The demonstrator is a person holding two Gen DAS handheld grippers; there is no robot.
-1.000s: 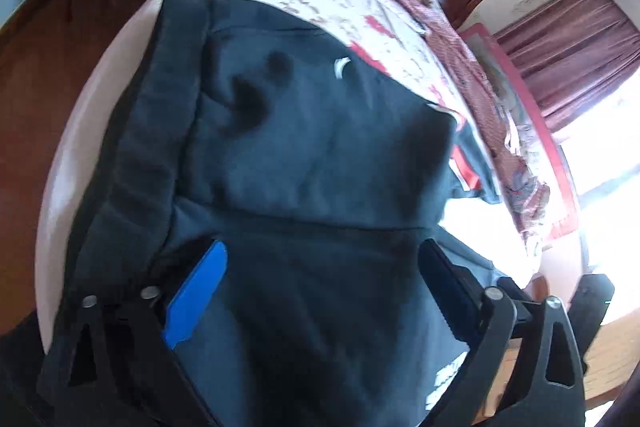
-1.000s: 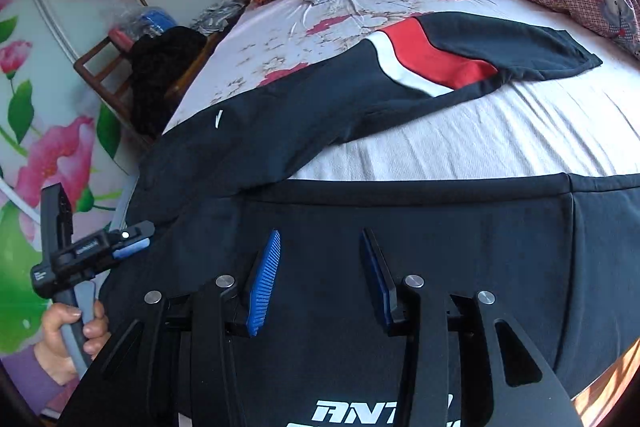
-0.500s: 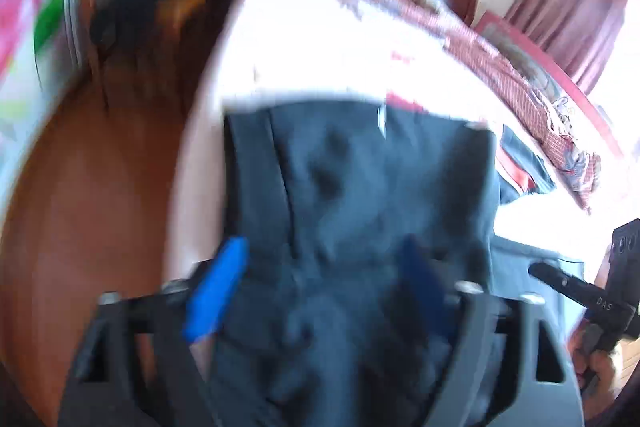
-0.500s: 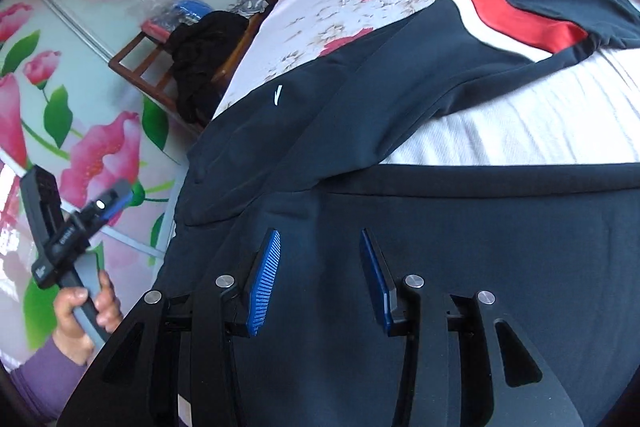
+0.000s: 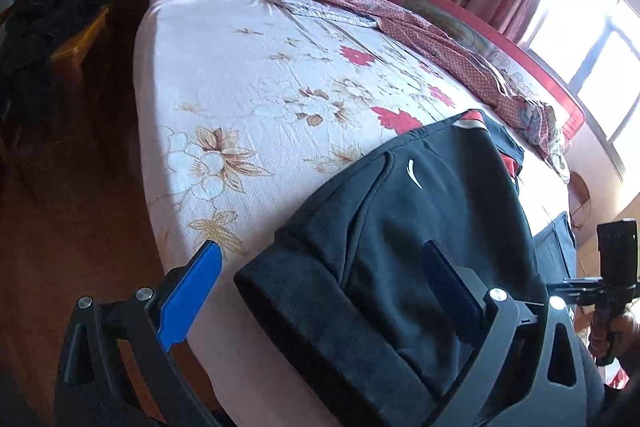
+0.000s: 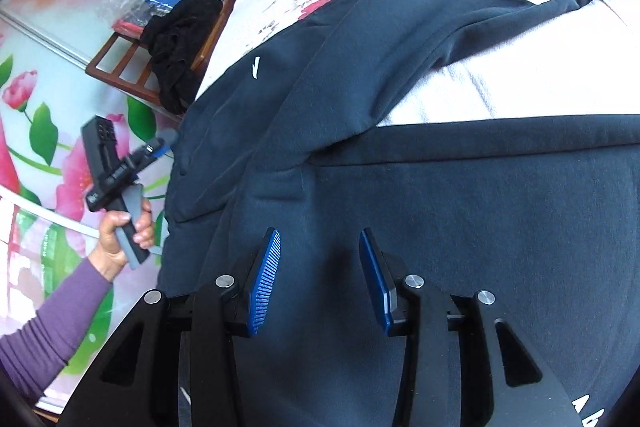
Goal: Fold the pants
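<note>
Stretching across the floral sheet of a wooden-framed bed (image 5: 224,75), dark blue pants (image 6: 460,195) with a red-and-white stripe lie spread near the bed's foot edge, one leg angled toward the headboard and the other running off to the right. Nearer the corner, the waistband (image 5: 320,323) sits thick and rolled at the mattress edge, just past a small white logo (image 5: 414,174). Above it hangs the left gripper (image 5: 320,295), jaws spread wide and empty, straddling the waistband without touching it. Over the broad lower panel, the right gripper (image 6: 318,277) hovers part-open, nothing between its blue pads (image 6: 264,279). The risk from here appears to be a shallow bite: closing on only the top layer of thick fleece could let the under layer drag, leaving a crooked fold, or tip the waistband off the edge.
</note>
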